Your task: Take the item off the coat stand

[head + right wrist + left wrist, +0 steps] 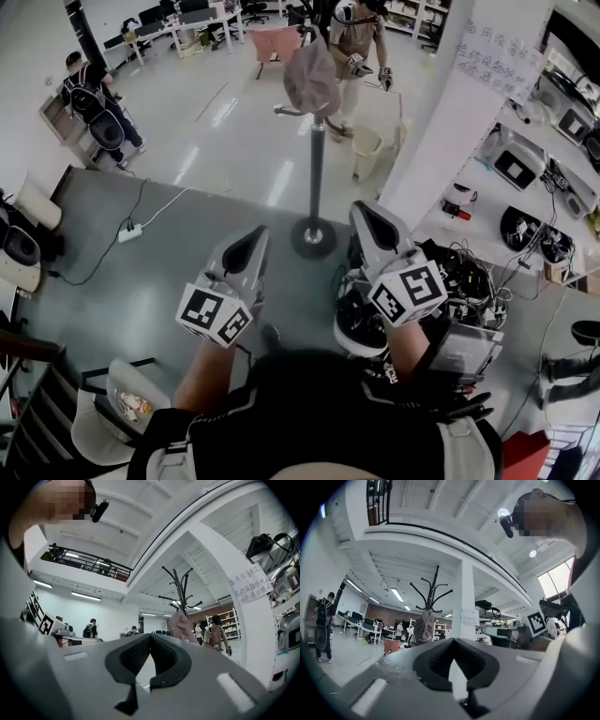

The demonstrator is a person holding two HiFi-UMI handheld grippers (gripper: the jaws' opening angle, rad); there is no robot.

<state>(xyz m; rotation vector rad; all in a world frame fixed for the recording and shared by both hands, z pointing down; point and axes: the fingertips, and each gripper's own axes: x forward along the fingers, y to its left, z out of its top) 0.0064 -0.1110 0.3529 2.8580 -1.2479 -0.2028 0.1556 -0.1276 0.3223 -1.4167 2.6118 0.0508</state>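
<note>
A grey-pink cap (310, 77) hangs at the top of a black coat stand (317, 169), whose round base (313, 237) rests on the grey floor just ahead of me. My left gripper (246, 246) and right gripper (375, 225) are held side by side short of the stand, well below the cap and apart from it. Both point about level. In the left gripper view the cap (423, 626) shows just above the shut, empty left gripper (454, 640). The right gripper view has the cap (180, 626) above and right of the shut, empty right gripper (150, 635).
A white pillar (450, 122) with a paper notice stands right of the stand. Shelves with equipment and cables (525, 169) fill the right side. A person (354, 37) stands beyond the stand, another (94, 98) at far left. A power strip (129, 232) lies on the floor.
</note>
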